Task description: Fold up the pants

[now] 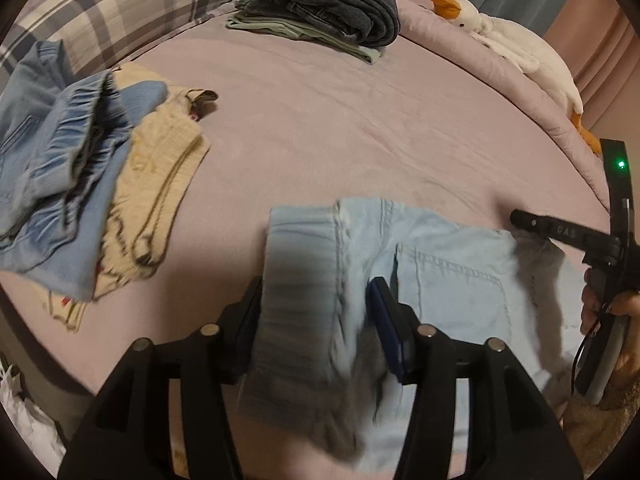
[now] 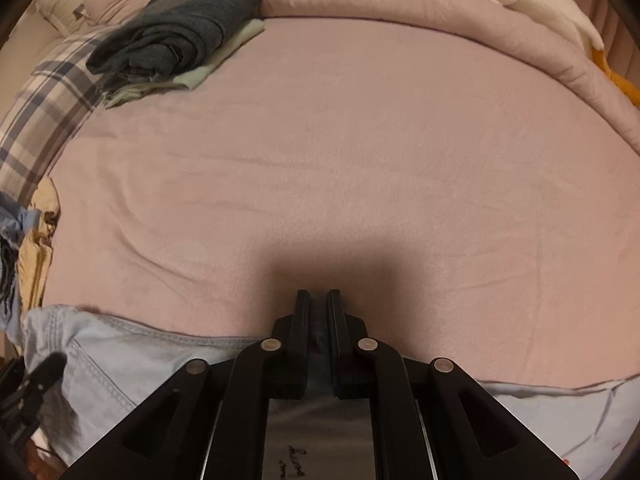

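Folded dark stack (image 1: 332,4), plush goose (image 1: 516,48), plaid pillow (image 1: 120,4), crumpled clothes heap (image 1: 92,184) on pink bedspread (image 1: 340,128).

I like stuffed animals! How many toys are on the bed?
1: a white goose with orange beak lies along the bed's far right edge. Others may be hidden.

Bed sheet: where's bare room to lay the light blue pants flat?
The widest bare patch of pink sheet lies mid-bed, bordered by the folded dark stack at the far left, the rolled duvet edge behind, and the light blue pants at the near edge. The left is crowded: a loose blue and cream clothes pile beside the plaid pillow.
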Available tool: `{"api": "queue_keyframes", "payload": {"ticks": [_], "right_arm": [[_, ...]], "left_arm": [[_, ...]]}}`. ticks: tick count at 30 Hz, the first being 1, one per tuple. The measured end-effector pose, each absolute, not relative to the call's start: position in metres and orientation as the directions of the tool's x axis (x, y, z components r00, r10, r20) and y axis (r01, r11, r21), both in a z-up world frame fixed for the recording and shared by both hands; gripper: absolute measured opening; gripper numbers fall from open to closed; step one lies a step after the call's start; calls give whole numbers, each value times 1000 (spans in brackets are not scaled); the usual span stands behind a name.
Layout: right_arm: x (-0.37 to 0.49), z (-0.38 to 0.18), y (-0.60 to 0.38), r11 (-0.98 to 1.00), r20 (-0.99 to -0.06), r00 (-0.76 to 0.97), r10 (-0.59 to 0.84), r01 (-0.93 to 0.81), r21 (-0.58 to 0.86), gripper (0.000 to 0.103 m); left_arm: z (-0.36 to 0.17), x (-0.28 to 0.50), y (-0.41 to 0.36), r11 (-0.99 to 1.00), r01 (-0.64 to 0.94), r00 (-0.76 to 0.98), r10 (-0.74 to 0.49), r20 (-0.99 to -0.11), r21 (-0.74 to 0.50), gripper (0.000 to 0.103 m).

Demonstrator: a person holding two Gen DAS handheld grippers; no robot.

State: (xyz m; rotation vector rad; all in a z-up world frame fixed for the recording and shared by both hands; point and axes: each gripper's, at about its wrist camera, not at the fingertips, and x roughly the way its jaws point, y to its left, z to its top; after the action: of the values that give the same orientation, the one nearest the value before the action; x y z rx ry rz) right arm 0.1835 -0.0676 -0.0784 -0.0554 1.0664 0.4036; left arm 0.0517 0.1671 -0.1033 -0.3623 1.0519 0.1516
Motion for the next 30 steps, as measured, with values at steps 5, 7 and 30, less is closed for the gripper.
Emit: {"api": "queue_keyframes", "payload": {"ticks": [5, 7, 30], "right_arm": [[172, -55, -86, 919, -837, 437, 329, -351, 178, 40], [170, -53, -93, 914, -833, 427, 351, -348, 207, 56], [165, -75, -99, 933, -833, 450, 323, -297, 202, 30]], "left_arm": [[-105, 31, 162, 926, -270, 479, -108, -871, -264, 55], [-108, 27, 160, 929, -268, 473, -102, -875, -253, 54], [-121, 17, 158, 940, -291, 407, -49, -912, -181, 62]]}}
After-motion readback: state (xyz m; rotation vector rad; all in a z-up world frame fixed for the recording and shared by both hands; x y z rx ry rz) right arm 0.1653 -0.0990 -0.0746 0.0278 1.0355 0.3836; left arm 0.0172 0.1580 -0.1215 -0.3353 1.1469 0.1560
